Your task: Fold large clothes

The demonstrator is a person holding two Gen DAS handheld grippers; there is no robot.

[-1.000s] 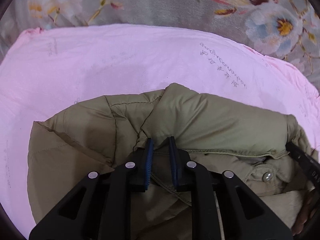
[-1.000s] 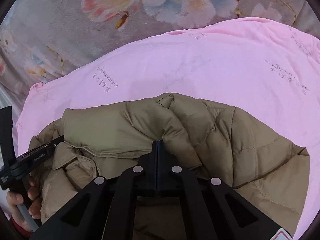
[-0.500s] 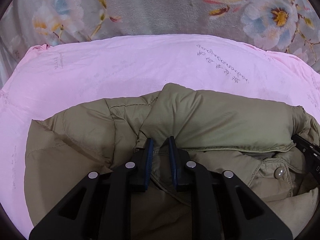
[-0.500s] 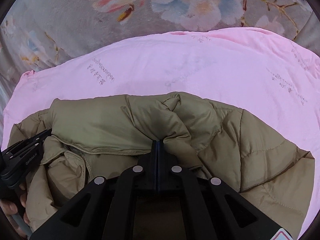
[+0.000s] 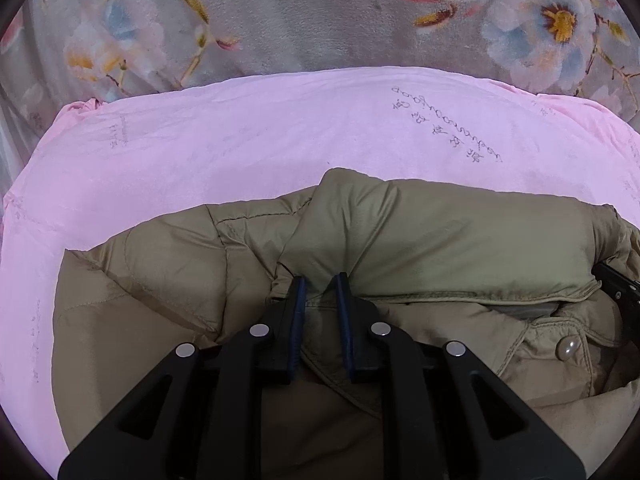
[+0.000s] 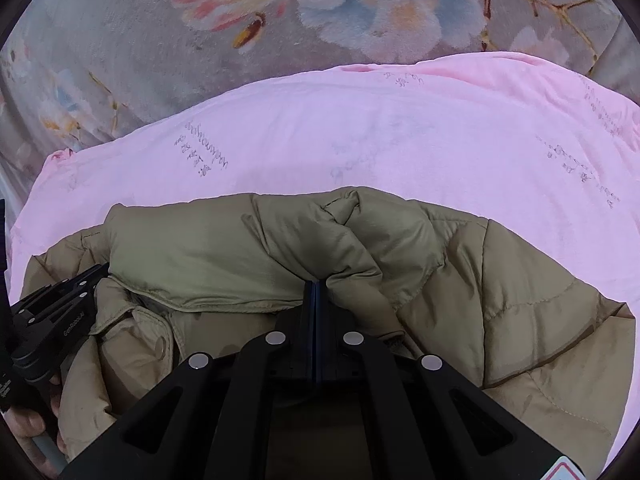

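Grey plush blanket with a printed flower pattern (image 5: 280, 20) fills the background. Over it lies a pink sheet with faint grey printed script (image 5: 240, 152), spread flat. On the sheet's near part sits the olive-khaki quilted puffer jacket (image 5: 460, 240), bunched, a padded fold lying across the top and a snap-button placket (image 5: 568, 348) showing at the right in the left wrist view.

Left gripper (image 5: 320, 284): black fingers with blue pads, jaws narrow, a ridge of jacket fabric pinched between them. Right gripper (image 6: 315, 286): jaws fully together at the jacket's fold edge; a thin layer is probably caught between the pads, but the view is too tight to be sure. A hand (image 6: 28, 428) on the left gripper's handle shows at the left edge of the right wrist view.
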